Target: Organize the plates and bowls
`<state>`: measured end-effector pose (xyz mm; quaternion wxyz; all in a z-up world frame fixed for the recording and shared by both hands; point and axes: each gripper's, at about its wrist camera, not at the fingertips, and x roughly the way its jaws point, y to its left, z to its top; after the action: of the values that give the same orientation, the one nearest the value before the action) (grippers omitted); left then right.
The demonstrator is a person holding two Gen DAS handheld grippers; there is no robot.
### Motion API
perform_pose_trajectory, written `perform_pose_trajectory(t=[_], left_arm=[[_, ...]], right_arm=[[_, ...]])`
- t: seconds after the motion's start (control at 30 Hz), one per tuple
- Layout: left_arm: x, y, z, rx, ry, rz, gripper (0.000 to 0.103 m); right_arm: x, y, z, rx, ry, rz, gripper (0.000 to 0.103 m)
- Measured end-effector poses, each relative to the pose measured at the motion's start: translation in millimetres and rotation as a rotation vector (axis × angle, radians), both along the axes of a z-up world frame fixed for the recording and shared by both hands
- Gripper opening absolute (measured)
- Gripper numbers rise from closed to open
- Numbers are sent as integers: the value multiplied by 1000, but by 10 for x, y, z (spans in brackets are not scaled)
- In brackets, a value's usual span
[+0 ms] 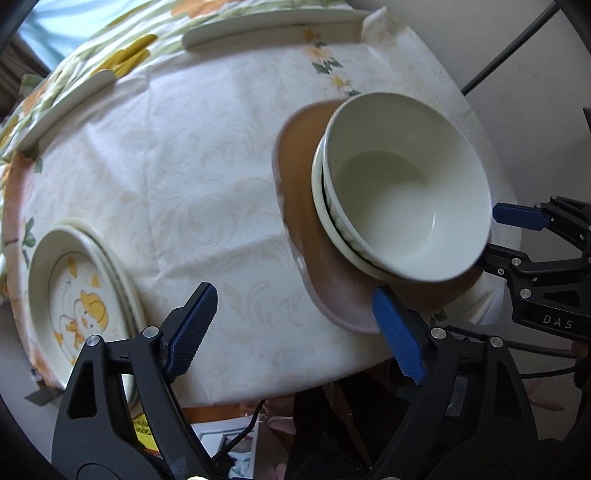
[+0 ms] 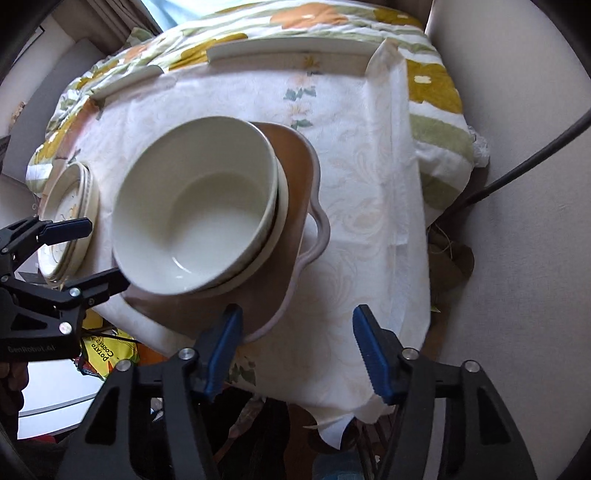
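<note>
A white bowl (image 1: pixel 402 195) sits nested in another white bowl (image 1: pixel 321 206) on a brown tray with a pale wavy rim (image 1: pixel 295 162); the stack also shows in the right wrist view (image 2: pixel 195 218). A stack of plates with a yellow duck print (image 1: pixel 74 295) lies at the table's left. My left gripper (image 1: pixel 295 328) is open and empty, hovering over the cloth between the plates and the tray. My right gripper (image 2: pixel 297 350) is open and empty, just off the tray's near edge (image 2: pixel 273 317). Each gripper shows in the other's view, left (image 2: pixel 88 251) and right (image 1: pixel 495 236).
A white patterned tablecloth (image 1: pixel 192 192) covers the small table. A floral cloth (image 2: pixel 314 18) and cream strips (image 2: pixel 288 51) lie at the far edge. A black pole (image 2: pixel 524 166) stands at the right. A snack bag (image 2: pixel 107 350) and clutter lie below the near edge.
</note>
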<state>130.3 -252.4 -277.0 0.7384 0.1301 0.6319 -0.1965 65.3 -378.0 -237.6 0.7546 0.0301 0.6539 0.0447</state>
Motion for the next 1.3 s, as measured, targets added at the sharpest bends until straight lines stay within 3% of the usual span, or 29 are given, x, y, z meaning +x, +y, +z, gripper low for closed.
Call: perform_pose_trajectory(t=[0.1, 0.23, 0.3, 0.37, 0.47, 0.9, 1.1, 1.3], left_arm=[[54, -70, -164, 23, 40, -24, 79], [80, -116, -306, 8, 77, -31, 55], [83, -157, -342, 10, 80, -41, 42], [82, -201, -381, -1, 81, -56, 26], [78, -265, -408, -5, 65, -68, 18], [-79, -318, -315, -6, -9, -65, 17], [-193, -223, -37, 2, -82, -42, 17], [-270, 201, 368, -9, -134, 6, 17]], right_arm=[[86, 65, -145, 9, 56, 34, 47], [137, 154, -295, 54, 79, 68, 41], [144, 161, -348, 71, 78, 79, 28], [138, 144, -392, 84, 69, 83, 24], [106, 124, -425, 111, 44, 93, 20], [15, 93, -327, 81, -63, 178, 19], [-20, 155, -140, 87, -106, 213, 19], [-34, 454, 217, 82, -144, 247, 19]])
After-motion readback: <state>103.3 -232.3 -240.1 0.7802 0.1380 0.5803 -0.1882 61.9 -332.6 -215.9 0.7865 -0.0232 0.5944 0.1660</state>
